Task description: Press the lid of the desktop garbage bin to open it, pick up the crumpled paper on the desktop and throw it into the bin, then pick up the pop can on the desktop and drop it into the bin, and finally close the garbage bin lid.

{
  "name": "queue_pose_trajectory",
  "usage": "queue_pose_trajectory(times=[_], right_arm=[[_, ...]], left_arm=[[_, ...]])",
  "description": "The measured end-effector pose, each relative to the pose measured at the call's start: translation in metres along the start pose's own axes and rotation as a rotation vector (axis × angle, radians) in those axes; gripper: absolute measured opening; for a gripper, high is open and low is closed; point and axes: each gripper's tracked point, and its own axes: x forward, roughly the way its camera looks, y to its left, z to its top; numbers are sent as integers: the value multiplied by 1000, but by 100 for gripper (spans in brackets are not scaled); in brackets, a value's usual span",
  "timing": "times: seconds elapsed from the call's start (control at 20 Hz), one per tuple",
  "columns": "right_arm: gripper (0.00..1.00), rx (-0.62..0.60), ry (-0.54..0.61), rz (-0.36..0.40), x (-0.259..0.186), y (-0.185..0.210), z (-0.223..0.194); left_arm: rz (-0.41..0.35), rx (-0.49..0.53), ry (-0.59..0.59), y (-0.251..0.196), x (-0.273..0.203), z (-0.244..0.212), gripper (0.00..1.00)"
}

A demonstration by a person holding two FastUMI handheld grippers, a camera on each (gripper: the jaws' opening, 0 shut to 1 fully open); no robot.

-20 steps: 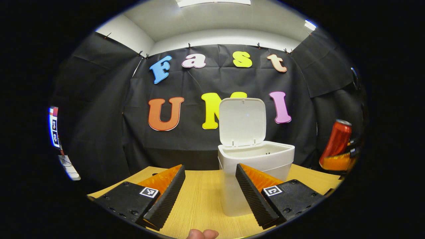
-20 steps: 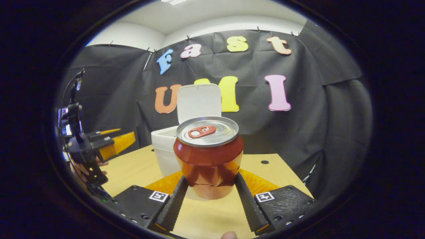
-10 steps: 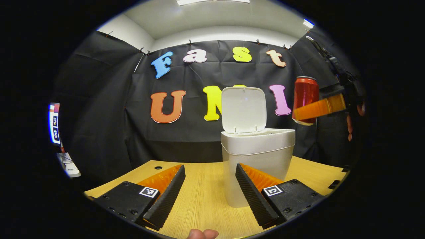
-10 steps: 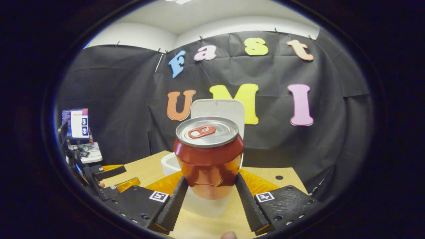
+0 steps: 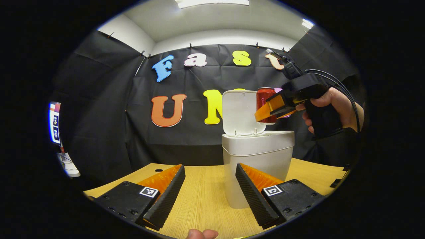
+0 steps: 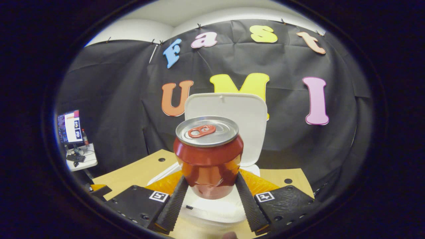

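Pop can [image 6: 208,154] sits clamped in the right claw [image 6: 209,194] above the open bin [image 5: 257,156]; left claw [image 5: 207,191] gapes empty.

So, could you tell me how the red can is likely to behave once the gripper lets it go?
The pop can, clamped in the right gripper above the open bin, should probably drop straight in. Its smooth metal wall looks slippery and dentable.

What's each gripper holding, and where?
Right gripper clamps the red pop can by its lower sides, upright above the open bin. Left gripper holds nothing.
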Motion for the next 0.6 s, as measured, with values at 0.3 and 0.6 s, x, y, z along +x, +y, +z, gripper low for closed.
queue_pose_trajectory(times=[0.3, 0.6], right_arm=[[81, -31, 55, -69, 18, -9, -18], [80, -19, 69, -106, 16, -20, -22]], left_arm=[[-42, -22, 13, -22, 5, -15, 99], [-74, -42, 19, -33, 5, -21, 98]])
